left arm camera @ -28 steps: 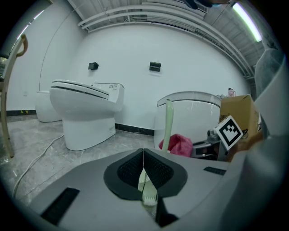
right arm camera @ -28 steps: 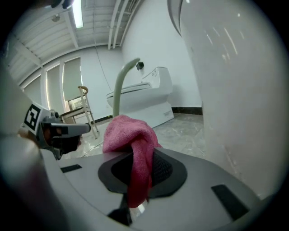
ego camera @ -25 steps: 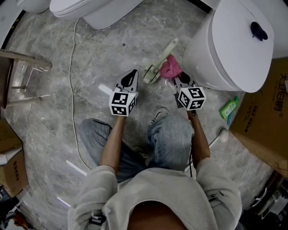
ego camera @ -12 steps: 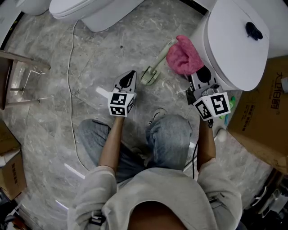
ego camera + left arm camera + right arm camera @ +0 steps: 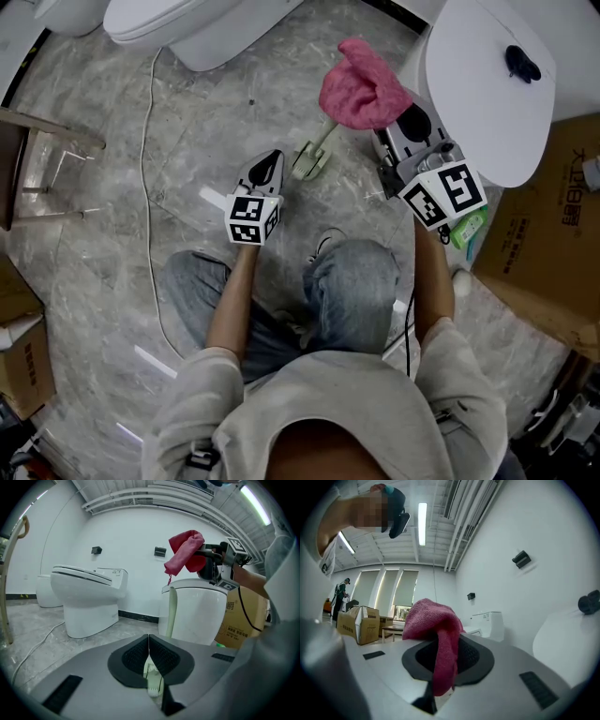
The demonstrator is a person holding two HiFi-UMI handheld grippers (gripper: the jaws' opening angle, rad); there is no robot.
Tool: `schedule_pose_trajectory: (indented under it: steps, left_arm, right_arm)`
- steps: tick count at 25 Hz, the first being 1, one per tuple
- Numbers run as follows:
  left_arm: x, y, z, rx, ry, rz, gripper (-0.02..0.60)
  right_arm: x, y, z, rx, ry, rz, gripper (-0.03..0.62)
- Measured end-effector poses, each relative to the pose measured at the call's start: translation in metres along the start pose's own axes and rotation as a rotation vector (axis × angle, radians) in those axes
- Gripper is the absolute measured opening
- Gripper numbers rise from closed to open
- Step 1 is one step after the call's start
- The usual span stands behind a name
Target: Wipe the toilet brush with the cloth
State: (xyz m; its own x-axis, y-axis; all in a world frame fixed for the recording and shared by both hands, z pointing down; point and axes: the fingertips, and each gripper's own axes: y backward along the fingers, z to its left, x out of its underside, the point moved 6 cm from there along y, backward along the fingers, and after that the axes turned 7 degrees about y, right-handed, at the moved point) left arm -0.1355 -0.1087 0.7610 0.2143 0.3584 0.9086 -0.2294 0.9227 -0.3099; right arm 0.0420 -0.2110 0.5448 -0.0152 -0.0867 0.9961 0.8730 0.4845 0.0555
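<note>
the toilet brush (image 5: 316, 150) stands on the floor (image 5: 187, 131) just ahead of the person's knees, its base down and its pale stem rising toward the white toilet (image 5: 487, 84) on the right. that leaves the whole stem open to be rubbed from the top downward. the left tool (image 5: 273, 155) sits low, just beside the base, with its jaws pressed together and nothing of the brush visibly between them. in the left gripper view the stem rises behind the right-hand jaw rather than in the seam, so this tool looks parked close by, ready to steady the brush, not gripping it. a pale bit shows low in the seam; it is probably the tool's own part, though that is unsure. the right tool (image 5: 399, 114) is raised beside the toilet and pinches the pink cloth (image 5: 362, 82). a thick fold is caught in the jaws and the rest bunches out past the tips, leaving a soft pad free to wrap the stem. the cloth hangs over the brush's upper end, but no view settles whether it touches it. the wipe seems about to begin. the next move probably calls for lowering the cloth onto the stem and closing it round. with nothing holding the brush, a sideways push could tip it.
</note>
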Motion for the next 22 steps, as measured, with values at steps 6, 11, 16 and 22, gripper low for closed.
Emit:
schedule_pose_trajectory:
  steps: [6,11,16,22]
  left_arm:
    - [0.0,0.0,0.002,-0.002,0.001,0.0,0.02]
    - [0.0,0.0,0.0,0.001,-0.002,0.004,0.019]
    - [0.002,-0.001,-0.001,0.005,-0.006,0.009,0.019]
    - [0.003,0.001,0.001,-0.003,-0.004,0.012,0.019]
  right_arm:
    - [0.06,-0.003,0.008,-0.001,-0.093,0.124,0.064]
    - [0.096,0.002,0.012,-0.006,-0.149,0.198,0.064]
    - [0.123,0.005,0.017,-0.025,-0.199,0.247,0.064]
    - [0.157,0.005,0.024,-0.046,-0.262,0.299,0.064]
